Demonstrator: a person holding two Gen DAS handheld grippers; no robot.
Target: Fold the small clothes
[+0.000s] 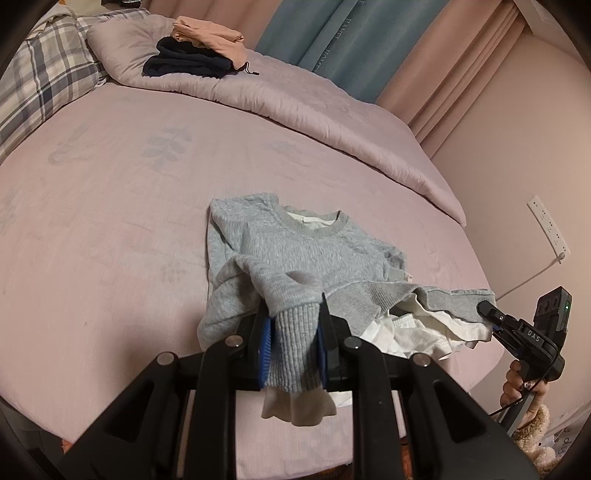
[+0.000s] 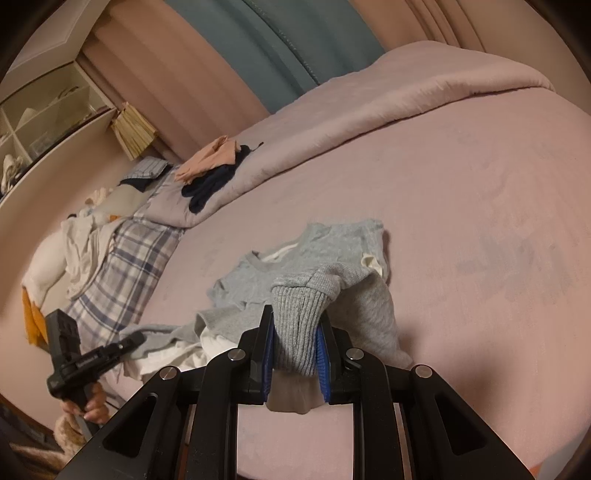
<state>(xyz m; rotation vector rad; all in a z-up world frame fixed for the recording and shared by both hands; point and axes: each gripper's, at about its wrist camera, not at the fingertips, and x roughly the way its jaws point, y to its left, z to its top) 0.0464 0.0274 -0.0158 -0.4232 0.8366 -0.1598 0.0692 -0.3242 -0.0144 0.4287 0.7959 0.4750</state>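
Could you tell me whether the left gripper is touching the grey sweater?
Touching: the left wrist view shows the left gripper pads clamped on the grey sweater ribbed hem.

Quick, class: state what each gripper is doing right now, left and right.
Left gripper: shut on a ribbed cuff of the grey sweater.
Right gripper: shut on the sweater's other ribbed cuff.

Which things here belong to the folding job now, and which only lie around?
In use: grey sweater; left hand-held gripper and right hand-held gripper, each shut on its ribbed hem.
Lying about: folded clothes, quilt, plaid pillow, curtain.
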